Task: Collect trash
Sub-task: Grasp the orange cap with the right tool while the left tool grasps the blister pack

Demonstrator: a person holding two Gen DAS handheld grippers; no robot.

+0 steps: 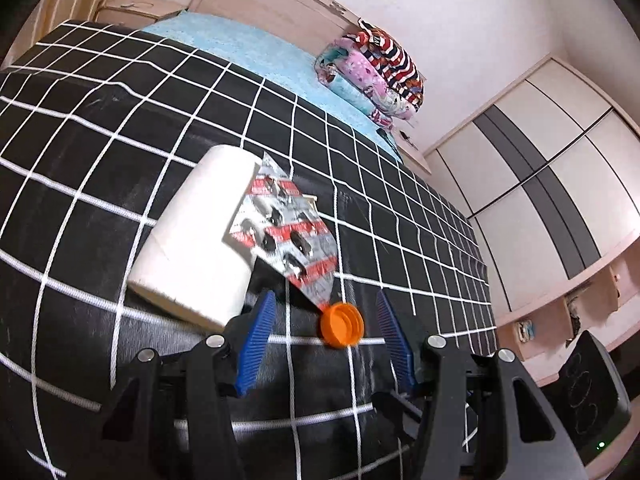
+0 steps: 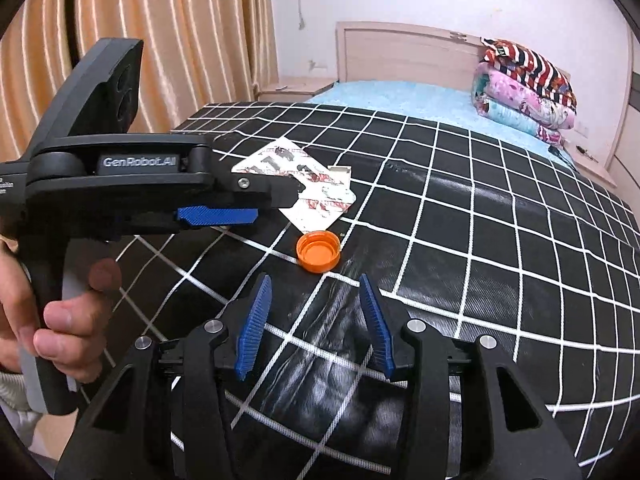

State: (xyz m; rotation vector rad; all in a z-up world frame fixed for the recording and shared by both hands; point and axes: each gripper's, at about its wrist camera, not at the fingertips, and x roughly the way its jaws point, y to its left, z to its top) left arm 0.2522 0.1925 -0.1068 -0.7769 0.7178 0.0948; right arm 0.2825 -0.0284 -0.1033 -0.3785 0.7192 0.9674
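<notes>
Now I see from my right gripper (image 2: 314,292) that its 2 blue fingers (image 2: 252,332) stand about half apart with nothing between them, over the black cloth with white grid lines (image 2: 500,240). An orange bottle cap (image 2: 319,251) lies just ahead of the fingertips, open side up. Beside it lies a used blister pack (image 2: 316,192) with red print that I cannot read. My left gripper (image 1: 326,308) is also about half open and holds nothing; in its view the cap (image 1: 341,325) sits between the 2 fingertips, nearer the right one, and a white paper roll (image 1: 196,236) lies under 1 edge of the blister pack. On the side of the left gripper I read "GenRobot.AI" (image 2: 139,161). A hand (image 2: 52,320) holds its handle.
</notes>
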